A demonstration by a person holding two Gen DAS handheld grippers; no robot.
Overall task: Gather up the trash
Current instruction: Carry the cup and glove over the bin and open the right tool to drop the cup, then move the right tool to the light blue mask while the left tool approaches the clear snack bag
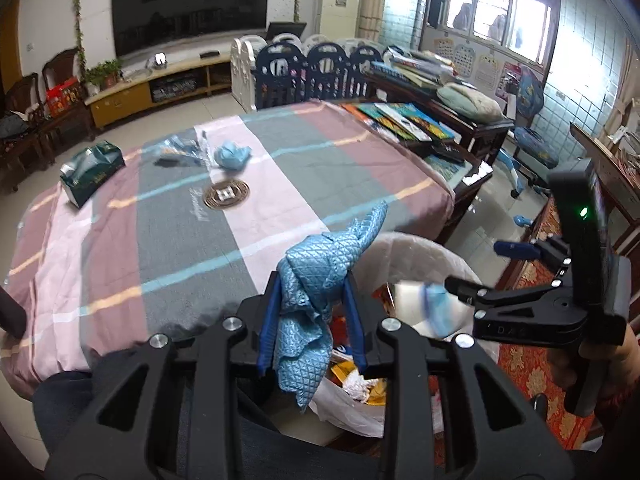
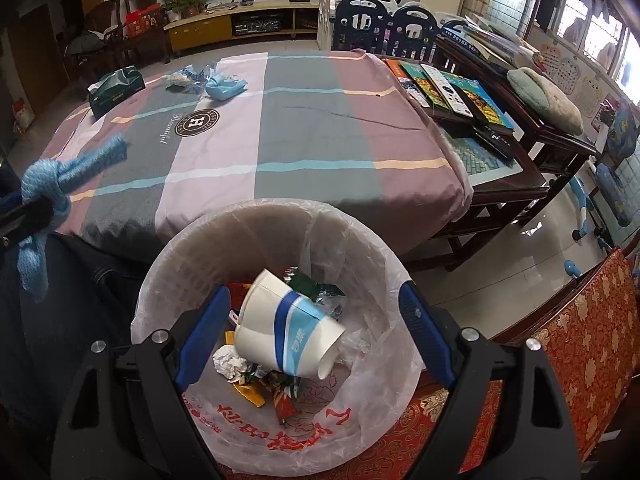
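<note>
My left gripper [image 1: 312, 280] is shut on a crumpled blue quilted cloth [image 1: 316, 280] and holds it above the near table edge, beside the bin; the cloth also shows in the right wrist view [image 2: 48, 188]. My right gripper [image 2: 316, 304] is open directly over the plastic-lined trash bin [image 2: 360, 248]. A white paper cup with a blue band [image 2: 288, 328] lies tilted between the open fingers, on or just above the trash; whether it still falls I cannot tell. More trash lies far across the table: a blue wad [image 2: 224, 88] and a clear wrapper [image 2: 188, 76].
A green tissue box [image 2: 116, 88] sits at the table's far left. A dark side table with books [image 2: 452, 88] stands to the right. A red patterned cushion [image 2: 580, 344] lies right of the bin. A dark-clothed leg [image 2: 80, 280] is left of the bin.
</note>
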